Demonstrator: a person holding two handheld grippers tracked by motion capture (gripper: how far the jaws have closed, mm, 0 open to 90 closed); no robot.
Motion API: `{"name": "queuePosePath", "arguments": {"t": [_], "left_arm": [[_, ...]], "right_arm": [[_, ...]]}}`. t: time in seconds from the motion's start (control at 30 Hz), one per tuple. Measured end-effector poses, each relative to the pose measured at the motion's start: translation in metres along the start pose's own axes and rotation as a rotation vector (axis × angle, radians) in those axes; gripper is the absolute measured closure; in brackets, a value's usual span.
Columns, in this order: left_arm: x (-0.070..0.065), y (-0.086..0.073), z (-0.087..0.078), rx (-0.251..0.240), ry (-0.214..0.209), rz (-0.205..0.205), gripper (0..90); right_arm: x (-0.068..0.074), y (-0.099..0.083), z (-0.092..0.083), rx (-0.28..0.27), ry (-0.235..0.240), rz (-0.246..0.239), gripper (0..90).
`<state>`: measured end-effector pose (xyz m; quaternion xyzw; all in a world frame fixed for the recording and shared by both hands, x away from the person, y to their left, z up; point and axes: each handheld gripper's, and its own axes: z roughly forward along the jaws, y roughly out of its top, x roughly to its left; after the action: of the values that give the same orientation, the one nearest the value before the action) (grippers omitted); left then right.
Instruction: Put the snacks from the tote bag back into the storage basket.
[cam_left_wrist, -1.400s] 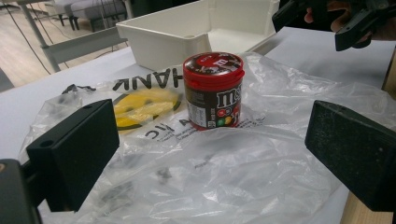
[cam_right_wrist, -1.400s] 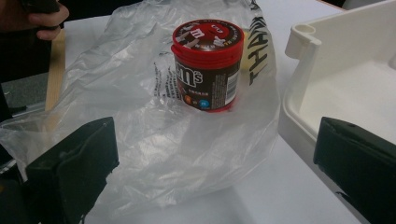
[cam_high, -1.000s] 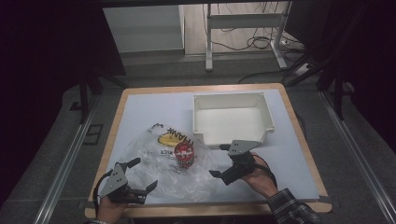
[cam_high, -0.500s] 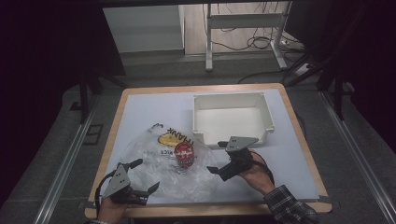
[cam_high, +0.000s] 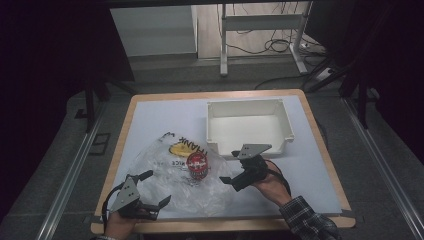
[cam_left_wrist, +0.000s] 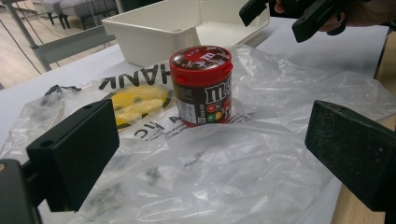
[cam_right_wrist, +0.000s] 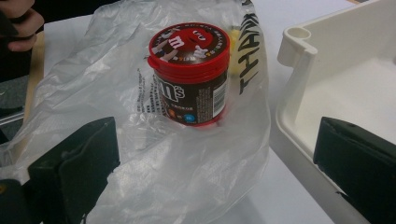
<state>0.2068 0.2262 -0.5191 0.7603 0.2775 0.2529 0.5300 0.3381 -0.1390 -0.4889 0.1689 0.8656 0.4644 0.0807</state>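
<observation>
A candy jar (cam_high: 198, 165) with a red lid and brown label stands upright on a crumpled clear plastic bag (cam_high: 160, 160) printed with black letters and a yellow face. My left gripper (cam_high: 159, 187) is open at the bag's near-left edge, its jaws aimed at the jar (cam_left_wrist: 203, 84) and well short of it. Just right of the jar, my right gripper (cam_high: 229, 167) is open too. In the right gripper view the jar (cam_right_wrist: 191, 74) sits ahead of the gap between the jaws, untouched. The bag (cam_right_wrist: 116, 70) spreads under both grippers' jaws.
A white open bin (cam_high: 247, 103) with nothing visible inside stands at the back right of the pale mat, its near corner (cam_right_wrist: 299, 51) close to my right gripper. The table's wooden front edge (cam_high: 225, 222) runs under both hands. Dark floor and rails surround the table.
My right gripper has edged left, closer to the jar. The left gripper, jar and bag have stayed almost where they were.
</observation>
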Motion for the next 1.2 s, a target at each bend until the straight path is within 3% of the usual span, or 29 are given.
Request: {"name": "queuePosePath", "arguments": {"t": [0.87,1.2], "left_arm": [[0.000,0.000,0.000,0.000,-0.001,0.001,2.9],[0.000,0.000,0.000,-0.001,0.000,0.001,2.9]], "right_arm": [[-0.004,0.011,0.015,0.025,0.003,-0.009,0.6],[-0.004,0.016,0.021,0.042,0.028,-0.009,0.8]]}}
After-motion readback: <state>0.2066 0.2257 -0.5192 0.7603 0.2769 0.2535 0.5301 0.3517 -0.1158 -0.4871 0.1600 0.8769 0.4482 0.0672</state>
